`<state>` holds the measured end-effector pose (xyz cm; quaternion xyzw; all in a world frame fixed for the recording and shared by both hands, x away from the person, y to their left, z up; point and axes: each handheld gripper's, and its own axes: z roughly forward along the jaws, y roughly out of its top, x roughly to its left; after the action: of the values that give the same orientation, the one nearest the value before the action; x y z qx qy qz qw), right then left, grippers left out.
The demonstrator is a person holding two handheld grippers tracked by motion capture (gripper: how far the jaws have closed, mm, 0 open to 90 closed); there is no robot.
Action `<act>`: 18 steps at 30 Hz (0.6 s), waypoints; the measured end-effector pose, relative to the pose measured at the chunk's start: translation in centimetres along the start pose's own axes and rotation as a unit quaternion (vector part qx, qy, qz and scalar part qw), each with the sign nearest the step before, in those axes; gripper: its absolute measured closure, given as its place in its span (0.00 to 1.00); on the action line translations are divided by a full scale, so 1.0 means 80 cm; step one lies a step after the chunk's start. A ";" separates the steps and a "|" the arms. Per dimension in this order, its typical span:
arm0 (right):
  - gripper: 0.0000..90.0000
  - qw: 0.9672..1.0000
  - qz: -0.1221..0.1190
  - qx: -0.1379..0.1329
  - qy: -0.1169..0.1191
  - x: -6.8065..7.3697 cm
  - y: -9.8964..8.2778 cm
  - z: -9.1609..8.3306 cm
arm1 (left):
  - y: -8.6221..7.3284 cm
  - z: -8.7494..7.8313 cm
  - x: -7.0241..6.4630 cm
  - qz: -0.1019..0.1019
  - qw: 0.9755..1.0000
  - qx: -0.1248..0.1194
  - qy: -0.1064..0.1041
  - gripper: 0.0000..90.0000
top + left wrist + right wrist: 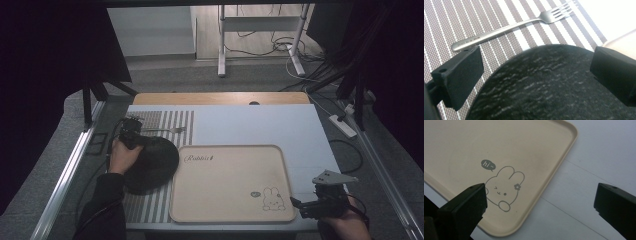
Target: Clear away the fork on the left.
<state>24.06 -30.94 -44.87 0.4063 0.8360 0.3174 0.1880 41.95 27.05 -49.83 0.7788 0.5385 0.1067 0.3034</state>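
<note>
At the left side of the tabletop [300,125], a striped placemat [170,120] lies under a dark round plate [152,165]. The left hand-held gripper [131,131] hovers at the plate's far-left edge, held by a hand [122,156] that comes out of a dark sleeve. In the left gripper view its two black jaws stand wide apart, one on each side of the plate [544,85], with the plate's speckled surface between them; whether they touch the plate cannot be told, and nothing is clamped. Just beyond the plate a metal fork [167,130] lies on the placemat, its handle toward the left hand-held gripper and its tines toward the plain white part of the tabletop; in the left gripper view the fork [511,26] sits apart from the plate's rim.

To the right of the plate, touching or nearly touching it, lies a beige tray [225,210] with a "Rabbit" word at its far-left corner and a rabbit drawing at its near-right corner. It holds nothing.

At the near-right corner of the tabletop the right hand-held gripper [300,205] hangs just beside the tray's corner. In the right gripper view its jaws are spread wide and hold nothing, above the tray [564,152] corner and its rabbit drawing [504,187].
</note>
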 end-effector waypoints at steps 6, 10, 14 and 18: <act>0.00 1.000 -0.002 0.001 0.001 0.000 0.000 0.000 | 0.010 0.012 0.007 -0.004 1.000 0.007 0.002 0.00; 0.00 1.000 -0.002 0.001 0.002 0.000 0.000 0.000 | 0.017 0.018 0.011 0.000 1.000 0.013 0.014 0.01; 0.00 1.000 -0.003 0.001 0.002 0.000 0.000 0.000 | 0.021 0.021 0.021 -0.002 1.000 0.016 0.024 0.19; 0.00 1.000 -0.006 0.003 0.004 0.001 0.000 0.001 | 0.023 0.022 0.027 0.001 0.999 0.023 0.035 0.50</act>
<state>24.06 -30.89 -44.92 0.4009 0.8399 0.3152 0.1855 45.12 27.93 -50.48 0.7817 0.5504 0.1220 0.2665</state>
